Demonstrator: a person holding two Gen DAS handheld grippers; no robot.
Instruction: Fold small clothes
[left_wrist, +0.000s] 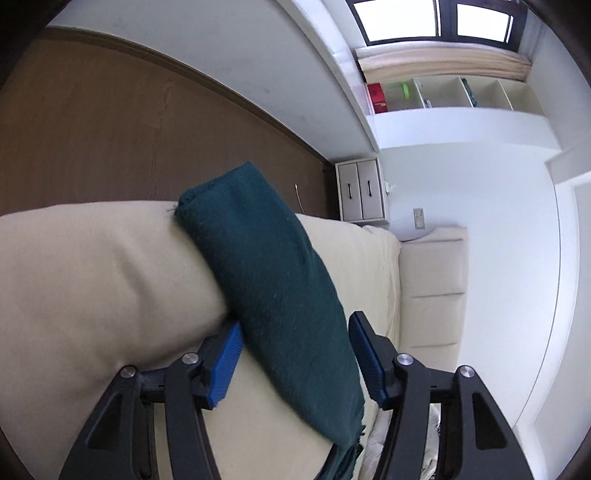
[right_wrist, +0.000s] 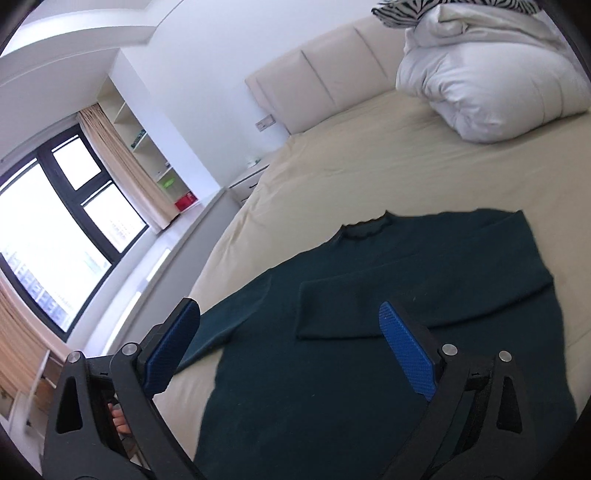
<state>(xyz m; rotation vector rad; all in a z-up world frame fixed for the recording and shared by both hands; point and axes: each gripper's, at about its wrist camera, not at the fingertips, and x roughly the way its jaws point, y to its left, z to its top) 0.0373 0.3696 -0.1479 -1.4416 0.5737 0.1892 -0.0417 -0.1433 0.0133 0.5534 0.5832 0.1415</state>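
Green knit sweater lies flat on my cream bed; left tongs and right tongs gape, holding nothing.

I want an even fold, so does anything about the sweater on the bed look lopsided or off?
Yes. On the green sweater, one sleeve is folded across the chest, but the other sleeve lies stretched out toward the window-side edge of the bed. Otherwise it lies flat.

From the right camera I see a cream bed sheet, a white duvet at one o'clock, a padded headboard at twelve, and a dark-framed window with beige curtain at nine. Left camera: white shelf at one.
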